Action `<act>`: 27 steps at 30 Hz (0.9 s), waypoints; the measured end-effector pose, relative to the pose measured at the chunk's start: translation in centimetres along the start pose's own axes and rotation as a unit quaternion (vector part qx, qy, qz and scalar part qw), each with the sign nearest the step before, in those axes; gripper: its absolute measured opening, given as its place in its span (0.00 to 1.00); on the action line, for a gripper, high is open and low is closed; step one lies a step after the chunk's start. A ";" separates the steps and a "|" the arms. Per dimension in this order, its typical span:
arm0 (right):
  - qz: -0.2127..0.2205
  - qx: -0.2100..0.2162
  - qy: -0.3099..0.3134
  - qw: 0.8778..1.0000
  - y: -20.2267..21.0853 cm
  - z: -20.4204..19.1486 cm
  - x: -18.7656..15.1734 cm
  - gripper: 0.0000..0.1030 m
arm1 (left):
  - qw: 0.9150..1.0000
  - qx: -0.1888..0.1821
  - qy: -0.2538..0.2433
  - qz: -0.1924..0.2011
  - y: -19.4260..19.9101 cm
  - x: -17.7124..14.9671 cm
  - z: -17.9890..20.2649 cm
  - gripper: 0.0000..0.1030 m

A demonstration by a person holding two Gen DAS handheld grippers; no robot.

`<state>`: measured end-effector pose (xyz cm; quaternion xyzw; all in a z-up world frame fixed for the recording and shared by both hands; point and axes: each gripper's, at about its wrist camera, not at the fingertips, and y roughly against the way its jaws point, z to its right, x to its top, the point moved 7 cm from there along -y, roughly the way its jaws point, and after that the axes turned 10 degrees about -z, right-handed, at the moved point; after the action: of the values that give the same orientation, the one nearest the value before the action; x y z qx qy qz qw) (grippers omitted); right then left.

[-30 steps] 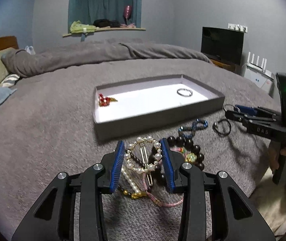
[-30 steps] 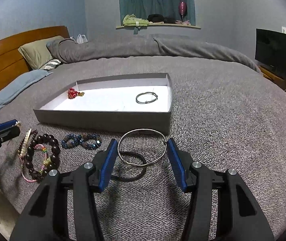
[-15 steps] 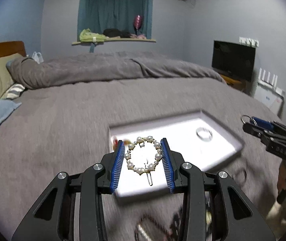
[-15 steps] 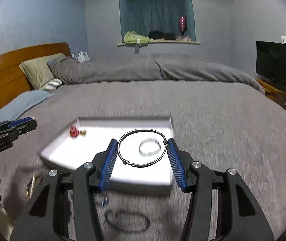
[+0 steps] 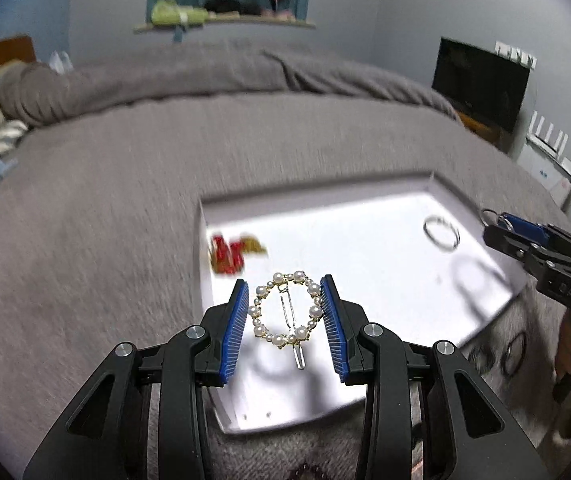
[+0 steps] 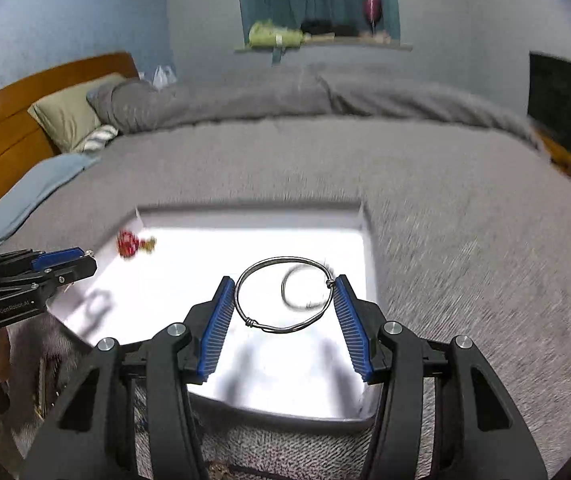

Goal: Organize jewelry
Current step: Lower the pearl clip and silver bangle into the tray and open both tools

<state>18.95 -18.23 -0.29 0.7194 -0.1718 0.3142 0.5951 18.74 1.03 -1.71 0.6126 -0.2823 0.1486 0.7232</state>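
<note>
Over the blurred tray (image 5: 365,196), left fingers (image 5: 235,320) gripping pearl clip (image 5: 285,310), right fingers (image 6: 218,322) wire bangle (image 6: 285,294)

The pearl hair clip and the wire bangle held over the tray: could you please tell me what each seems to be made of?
Pearl hair clip: glossy cream beads, probably faux pearl, on a gold-toned ring with a thin silvery metal bar across it. Wire bangle: a bare grey metal hoop with a dull sheen, likely steel or silver-toned wire, its ends twisted into small coils. Tray: matte white floor and thin grey walls, apparently cardboard.

Left gripper (image 5: 285,312) angled down, fingers part closed, right gripper (image 6: 283,304) likewise
</note>
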 end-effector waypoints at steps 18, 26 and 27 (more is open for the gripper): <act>-0.067 -0.017 0.035 0.997 -2.0 -1.3 -1.8 0.49 | 0.998 0.001 -0.028 -0.052 -1.9 -1.4 0.4 0.37; -0.101 -0.033 0.043 0.993 -3.1 -1.2 -2.3 0.49 | 0.996 0.012 -0.044 -0.072 -3.4 -1.7 0.8 0.38; -0.101 -0.033 0.044 0.993 -3.1 -1.2 -2.4 0.50 | 0.996 0.012 -0.044 -0.072 -3.5 -1.7 0.7 0.38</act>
<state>18.82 -16.65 -4.05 0.6988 -0.0823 0.2781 0.6539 19.22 -0.16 -5.45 0.6457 -0.2676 0.0722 0.7115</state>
